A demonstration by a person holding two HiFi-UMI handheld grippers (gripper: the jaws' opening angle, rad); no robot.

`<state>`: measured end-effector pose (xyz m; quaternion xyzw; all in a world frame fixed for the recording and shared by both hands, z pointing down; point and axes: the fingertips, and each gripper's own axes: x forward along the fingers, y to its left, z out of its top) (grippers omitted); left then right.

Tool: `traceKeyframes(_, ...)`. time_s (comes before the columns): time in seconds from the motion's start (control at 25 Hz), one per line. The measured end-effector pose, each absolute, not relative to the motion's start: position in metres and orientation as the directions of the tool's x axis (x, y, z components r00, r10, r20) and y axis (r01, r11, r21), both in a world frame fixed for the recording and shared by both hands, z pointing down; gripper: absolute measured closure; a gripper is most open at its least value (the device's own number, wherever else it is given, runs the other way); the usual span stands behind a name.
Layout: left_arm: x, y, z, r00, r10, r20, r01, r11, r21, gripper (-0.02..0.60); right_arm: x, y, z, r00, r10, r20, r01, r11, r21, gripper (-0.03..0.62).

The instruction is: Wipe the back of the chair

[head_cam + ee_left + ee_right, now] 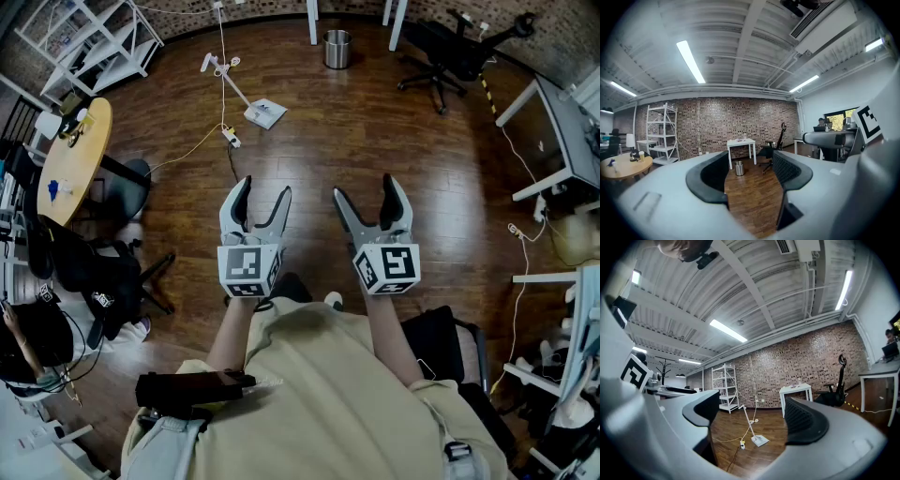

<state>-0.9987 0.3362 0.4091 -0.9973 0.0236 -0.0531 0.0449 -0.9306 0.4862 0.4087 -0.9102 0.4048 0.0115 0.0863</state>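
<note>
Out over the wooden floor (pixel 309 159), the left gripper (pixel 262 192) and the right gripper (pixel 366 190) are hanging level, side by side. Both have their fingers standing apart with nothing between them, the right pair spread wider.

No cloth is showing in either gripper, so a wipe begun like this would be dragging bare pads over the chair and cleaning nothing. A yellow cable (pixel 192 150) and a toppled white stand (pixel 246 98) are lying across the floor ahead and could be catching a foot on the way over. The chair is also sitting on a wheeled base, so a one-sided push is likely to be rolling or swivelling it away.

I am taking the black office chair (pixel 450 52) at the far right, well apart from both grippers, as the one meant, though another chair draped in dark clothing (pixel 98 272) is standing near left. Its back is rising upright, long axis running floor to ceiling with the headrest on top. Its seat is projecting left, so the rear of the back is facing right.
</note>
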Motion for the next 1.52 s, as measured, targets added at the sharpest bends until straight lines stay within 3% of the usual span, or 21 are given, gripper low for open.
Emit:
traceKeyframes(0.28,-0.958,0.306,0.424,0.993,-0.043,0.114,-0.037,-0.998,-0.058,0.308,-0.893,0.463,0.426,0.676,-0.736,-0.046,-0.733,-0.665,-0.142,0.180)
traceKeyframes(0.8,-0.805,0.200,0.414,0.998,0.037,0.055,0.041,-0.997,-0.067,0.313,-0.742,0.349,0.409,0.714,-0.700,-0.028,-0.698,-0.709,-0.095,0.192)
traceKeyframes(1.16,-0.721,0.178,0.436,0.989,0.109,0.102,0.112,-0.993,-0.024,0.318,-0.668,0.325,0.427,0.744,-0.667,0.031,-0.662,-0.743,-0.100,0.200)
traceKeyframes(1.52,-0.599,0.172,0.451,0.988,0.093,0.119,0.097,-0.995,-0.028,0.321,-0.546,0.316,0.443,0.727,-0.686,0.024,-0.679,-0.724,-0.125,0.206)
